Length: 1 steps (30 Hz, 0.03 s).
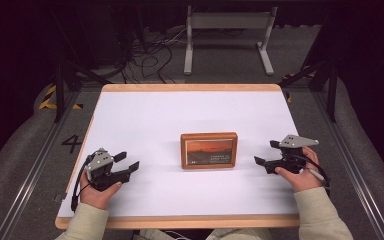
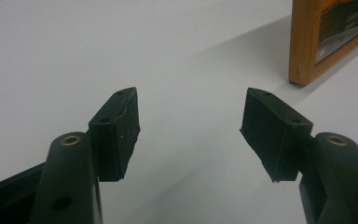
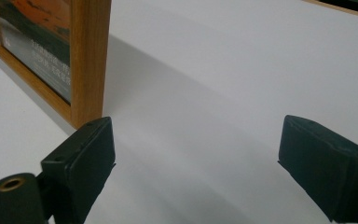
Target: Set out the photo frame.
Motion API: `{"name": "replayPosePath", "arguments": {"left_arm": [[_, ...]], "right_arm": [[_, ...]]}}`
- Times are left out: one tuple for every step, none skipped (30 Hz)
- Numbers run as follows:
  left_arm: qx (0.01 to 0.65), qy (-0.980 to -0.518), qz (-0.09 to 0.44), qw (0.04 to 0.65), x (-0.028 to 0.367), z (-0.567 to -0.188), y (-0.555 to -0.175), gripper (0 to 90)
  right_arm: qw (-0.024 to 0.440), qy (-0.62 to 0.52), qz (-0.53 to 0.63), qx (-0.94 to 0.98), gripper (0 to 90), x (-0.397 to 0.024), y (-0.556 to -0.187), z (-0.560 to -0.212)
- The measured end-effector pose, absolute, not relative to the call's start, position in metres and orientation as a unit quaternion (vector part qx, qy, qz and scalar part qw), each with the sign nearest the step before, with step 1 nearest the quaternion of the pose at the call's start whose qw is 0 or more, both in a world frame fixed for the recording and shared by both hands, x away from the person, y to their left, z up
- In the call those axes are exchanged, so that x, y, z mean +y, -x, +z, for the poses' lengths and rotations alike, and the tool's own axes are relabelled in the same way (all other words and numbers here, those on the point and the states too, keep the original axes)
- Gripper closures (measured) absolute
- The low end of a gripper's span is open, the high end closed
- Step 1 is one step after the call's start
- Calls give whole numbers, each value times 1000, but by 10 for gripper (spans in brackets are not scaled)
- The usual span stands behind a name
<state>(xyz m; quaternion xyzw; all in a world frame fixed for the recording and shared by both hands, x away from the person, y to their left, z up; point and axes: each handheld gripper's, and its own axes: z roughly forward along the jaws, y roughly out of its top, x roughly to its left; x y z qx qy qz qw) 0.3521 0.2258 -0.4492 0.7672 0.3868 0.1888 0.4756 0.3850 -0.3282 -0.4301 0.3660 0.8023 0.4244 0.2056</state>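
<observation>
1. Left tongs (image 1: 128,161) rest spread, nothing between them, near the bench's (image 1: 145,115) left edge.
2. Right tongs (image 1: 266,153) are spread too, empty, low over the white surface.
3. Between them, apart from both, stands a wooden picture frame (image 1: 209,150).

I read a black "4" (image 1: 72,143) marked on the floor left of my table (image 1: 145,120). The framed picture (image 1: 209,150) carries pale lettering across its lower part, too blurred to read.
</observation>
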Motion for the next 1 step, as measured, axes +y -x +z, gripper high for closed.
{"name": "replayPosePath", "arguments": {"left_arm": [[386, -767, 190, 476, 226, -449, -353, 371]], "right_arm": [[207, -364, 425, 802, 115, -327, -385, -431]]}}
